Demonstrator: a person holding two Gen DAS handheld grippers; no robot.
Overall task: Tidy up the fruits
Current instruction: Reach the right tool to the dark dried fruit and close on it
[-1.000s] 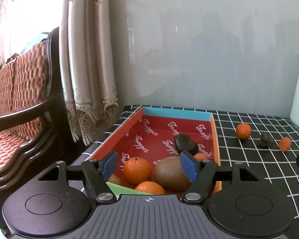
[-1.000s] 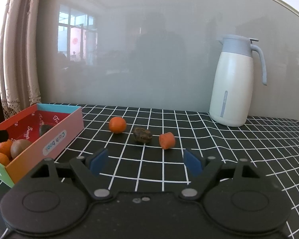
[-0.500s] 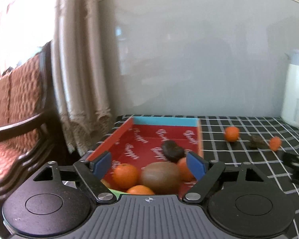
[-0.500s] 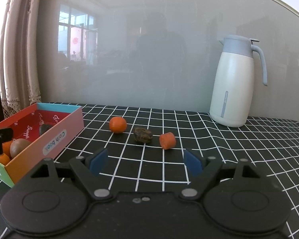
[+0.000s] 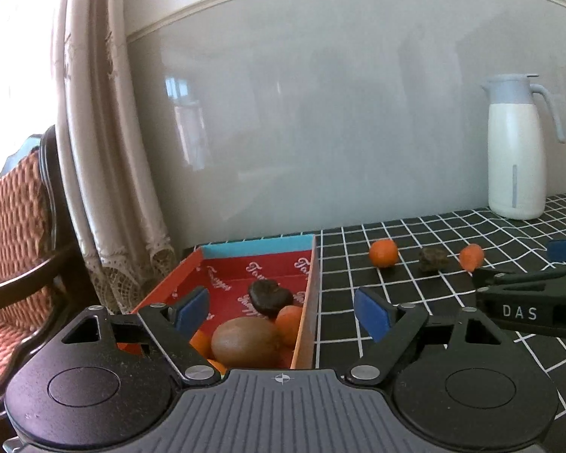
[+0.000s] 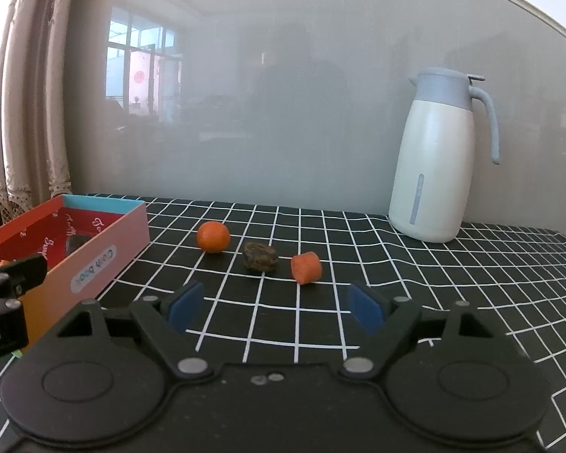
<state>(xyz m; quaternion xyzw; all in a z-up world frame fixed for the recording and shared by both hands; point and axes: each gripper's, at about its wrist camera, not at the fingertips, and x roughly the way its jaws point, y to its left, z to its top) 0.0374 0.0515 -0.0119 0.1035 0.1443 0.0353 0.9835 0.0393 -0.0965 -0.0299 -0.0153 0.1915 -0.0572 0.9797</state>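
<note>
An open red box (image 5: 258,245) with a teal far wall holds a kiwi (image 5: 245,341), a dark wrinkled fruit (image 5: 269,296) and small oranges (image 5: 288,319). My left gripper (image 5: 283,315) hovers open over the box's near right corner, with nothing between its pads. On the checked cloth to the right of the box lie an orange (image 6: 213,237), a dark lump (image 6: 261,256) and an orange stub (image 6: 306,268), in a row. My right gripper (image 6: 275,306) stands open and empty just short of them. One of its fingers (image 5: 517,283) shows at the left wrist view's right edge.
A white and blue thermos jug (image 6: 430,173) stands at the back right against a grey glass panel. A lace curtain (image 5: 105,151) and a wicker chair (image 5: 15,245) are left of the table. The black checked cloth (image 6: 396,302) covers the tabletop.
The left gripper has swung to the right, so the box now sits left of centre and the loose fruits come into view. Its jaws have widened. The right gripper has kept still.
</note>
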